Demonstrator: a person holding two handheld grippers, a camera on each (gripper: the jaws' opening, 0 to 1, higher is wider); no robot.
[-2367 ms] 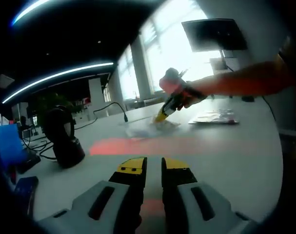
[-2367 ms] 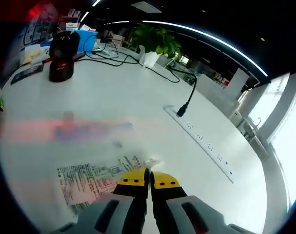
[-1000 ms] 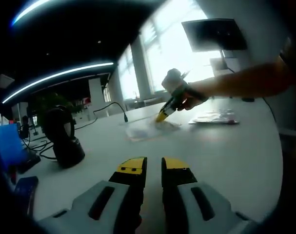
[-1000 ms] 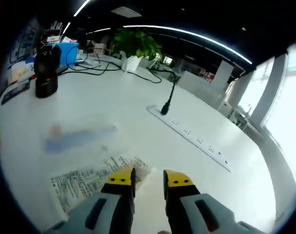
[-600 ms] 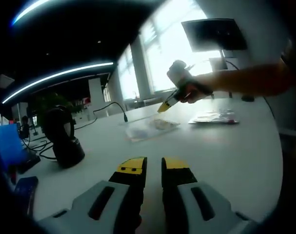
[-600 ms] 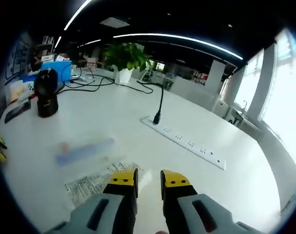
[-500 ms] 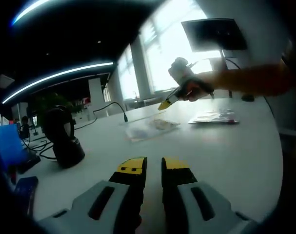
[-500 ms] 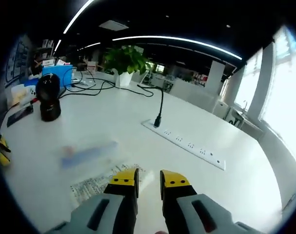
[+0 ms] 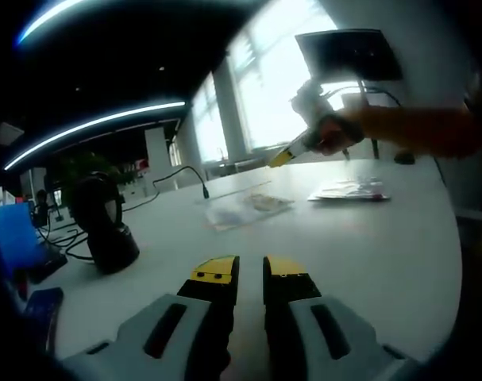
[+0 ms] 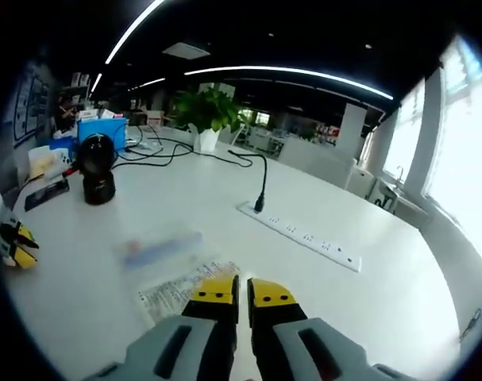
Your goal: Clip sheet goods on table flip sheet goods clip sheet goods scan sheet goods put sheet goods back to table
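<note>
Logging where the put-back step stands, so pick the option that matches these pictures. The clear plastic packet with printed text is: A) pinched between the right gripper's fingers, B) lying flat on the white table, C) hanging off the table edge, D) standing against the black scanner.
B: the clear plastic packet with printed text lies flat on the white table, with the right gripper raised above it, holding nothing.
</note>
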